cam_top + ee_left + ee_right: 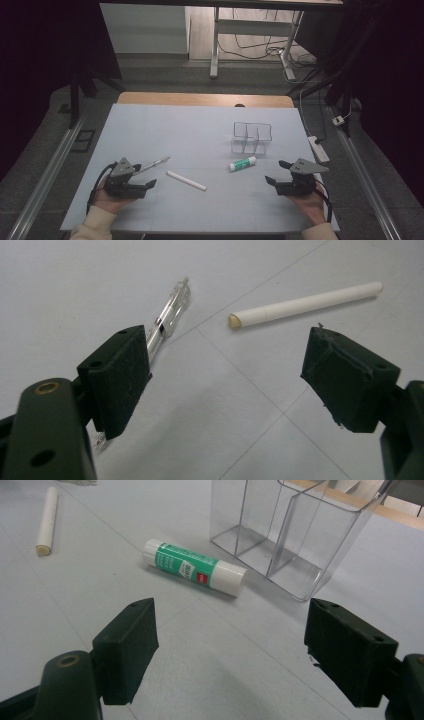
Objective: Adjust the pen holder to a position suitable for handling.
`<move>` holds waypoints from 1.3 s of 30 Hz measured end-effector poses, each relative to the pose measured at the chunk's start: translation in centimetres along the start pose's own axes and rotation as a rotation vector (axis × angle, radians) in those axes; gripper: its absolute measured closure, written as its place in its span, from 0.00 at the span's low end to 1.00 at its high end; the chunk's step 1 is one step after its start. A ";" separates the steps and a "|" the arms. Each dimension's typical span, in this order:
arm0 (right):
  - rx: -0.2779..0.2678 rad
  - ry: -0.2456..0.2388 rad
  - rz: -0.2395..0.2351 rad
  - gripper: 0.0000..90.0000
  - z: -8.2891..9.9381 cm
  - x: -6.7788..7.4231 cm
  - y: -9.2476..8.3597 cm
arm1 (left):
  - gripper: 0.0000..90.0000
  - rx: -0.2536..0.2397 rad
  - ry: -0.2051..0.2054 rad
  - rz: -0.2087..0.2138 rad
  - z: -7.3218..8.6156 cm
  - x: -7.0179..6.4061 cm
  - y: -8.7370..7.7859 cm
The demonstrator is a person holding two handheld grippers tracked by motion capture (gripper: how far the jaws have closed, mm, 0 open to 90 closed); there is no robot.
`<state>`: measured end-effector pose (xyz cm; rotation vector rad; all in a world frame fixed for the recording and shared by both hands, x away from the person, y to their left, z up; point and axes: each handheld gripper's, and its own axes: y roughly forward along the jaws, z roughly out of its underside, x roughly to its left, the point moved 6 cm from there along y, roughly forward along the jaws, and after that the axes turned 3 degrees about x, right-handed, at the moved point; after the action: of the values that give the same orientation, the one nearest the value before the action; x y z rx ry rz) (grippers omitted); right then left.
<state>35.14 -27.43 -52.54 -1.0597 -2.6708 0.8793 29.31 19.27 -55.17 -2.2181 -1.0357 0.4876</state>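
Clear, glossy plastic pen [167, 320], smooth barrel. White paper-wrapped stick [305, 302], matt, tan core at the cut end. Green-and-white glue stick [195, 567], smooth plastic, slight sheen. Transparent hard-plastic divided organiser box [295, 530], glossy walls. Pale grey table sheet [200, 135], matt, smooth, faintly seamed. Black jaw pads [127, 647], matt, slightly rough plastic. Wooden table edge [200, 98], light, matt.

Dim room, soft shadows — slightly grainy
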 end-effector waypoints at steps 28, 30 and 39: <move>0.006 0.061 0.036 0.28 -1.4 -1.6 0.9 | 0.22 0.011 0.011 -0.004 0.2 0.0 0.2; 0.014 0.056 0.043 0.30 -1.4 -1.7 1.0 | 0.22 0.014 0.012 -0.005 0.3 0.1 0.3; 0.019 0.078 0.069 0.37 -1.8 -2.3 1.4 | 0.22 0.012 0.010 -0.009 0.3 0.2 0.2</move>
<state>38.21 -27.27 -51.62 -1.1636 -2.5712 0.8548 29.36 19.44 -55.59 -2.2021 -1.0349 0.4766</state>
